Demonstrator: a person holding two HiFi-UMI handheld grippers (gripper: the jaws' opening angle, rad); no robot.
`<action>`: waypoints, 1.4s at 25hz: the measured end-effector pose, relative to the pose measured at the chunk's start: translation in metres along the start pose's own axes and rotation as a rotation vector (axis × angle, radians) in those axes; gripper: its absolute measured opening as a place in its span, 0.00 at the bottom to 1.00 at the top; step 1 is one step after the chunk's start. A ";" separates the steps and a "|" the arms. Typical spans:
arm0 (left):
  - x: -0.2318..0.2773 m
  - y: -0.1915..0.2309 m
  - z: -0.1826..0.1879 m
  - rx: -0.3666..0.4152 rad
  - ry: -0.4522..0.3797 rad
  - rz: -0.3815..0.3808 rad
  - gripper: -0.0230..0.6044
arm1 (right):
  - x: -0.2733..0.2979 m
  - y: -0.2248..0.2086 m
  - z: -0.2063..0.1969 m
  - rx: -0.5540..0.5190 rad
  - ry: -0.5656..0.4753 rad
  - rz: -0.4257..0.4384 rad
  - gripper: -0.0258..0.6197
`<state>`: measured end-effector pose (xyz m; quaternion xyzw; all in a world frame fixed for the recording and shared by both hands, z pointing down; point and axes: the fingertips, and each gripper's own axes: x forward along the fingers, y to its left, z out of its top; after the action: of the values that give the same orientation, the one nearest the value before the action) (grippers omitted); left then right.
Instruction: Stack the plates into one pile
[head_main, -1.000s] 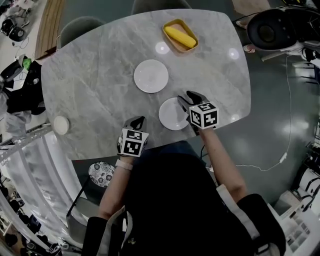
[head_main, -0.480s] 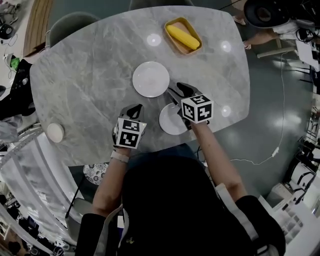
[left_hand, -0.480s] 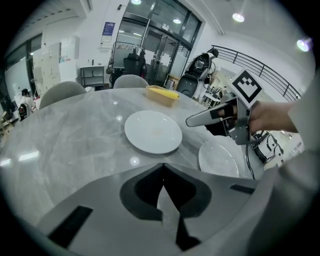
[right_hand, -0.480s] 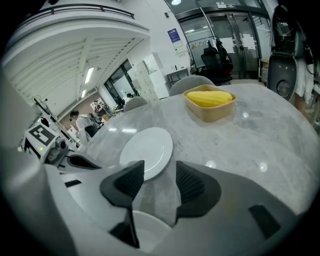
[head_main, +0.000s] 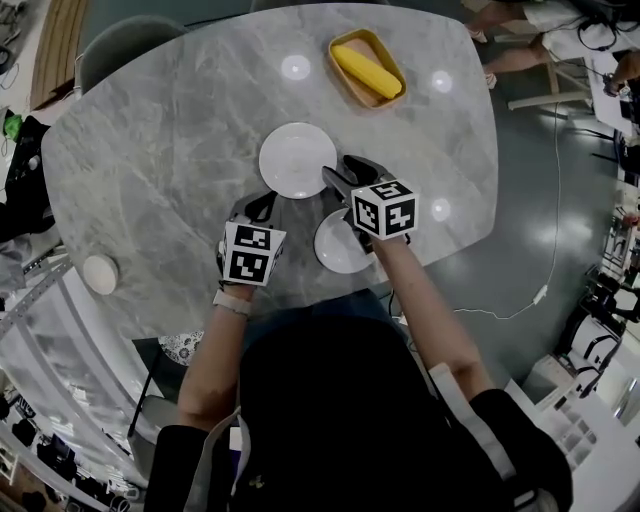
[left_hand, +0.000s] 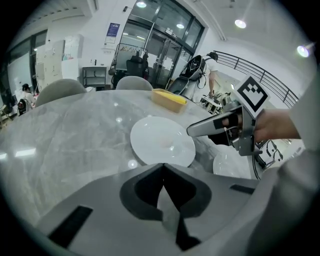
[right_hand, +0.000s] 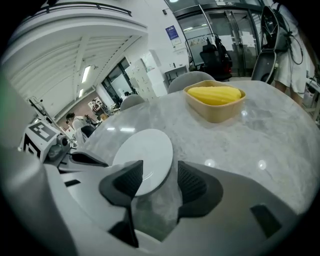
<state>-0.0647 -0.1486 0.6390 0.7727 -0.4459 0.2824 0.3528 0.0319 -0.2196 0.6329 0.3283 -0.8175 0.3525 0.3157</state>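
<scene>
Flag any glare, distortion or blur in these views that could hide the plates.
Head view: sharp; round lamp reflections dot the table, clear of the far plate. Left gripper view: strong fisheye, black corners, a small glint on that plate. Right gripper view: same fisheye, bright windows behind, plate evenly lit.

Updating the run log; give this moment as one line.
plates: far plate and near plate apart, unstacked | right tool: jaws just opening, far plate's rim between them, ungripped | left tool: shut, empty
</scene>
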 end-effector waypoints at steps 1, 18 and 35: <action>0.001 0.001 0.001 -0.002 -0.003 -0.003 0.04 | 0.002 -0.001 0.000 0.000 0.003 -0.002 0.36; 0.015 0.007 -0.004 0.003 0.022 -0.017 0.04 | 0.016 -0.002 0.006 0.073 -0.017 0.028 0.36; 0.014 0.000 -0.008 0.006 0.027 0.005 0.04 | -0.002 0.009 0.014 0.205 -0.116 0.098 0.13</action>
<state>-0.0590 -0.1493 0.6539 0.7687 -0.4423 0.2952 0.3555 0.0225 -0.2251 0.6203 0.3386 -0.8090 0.4297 0.2151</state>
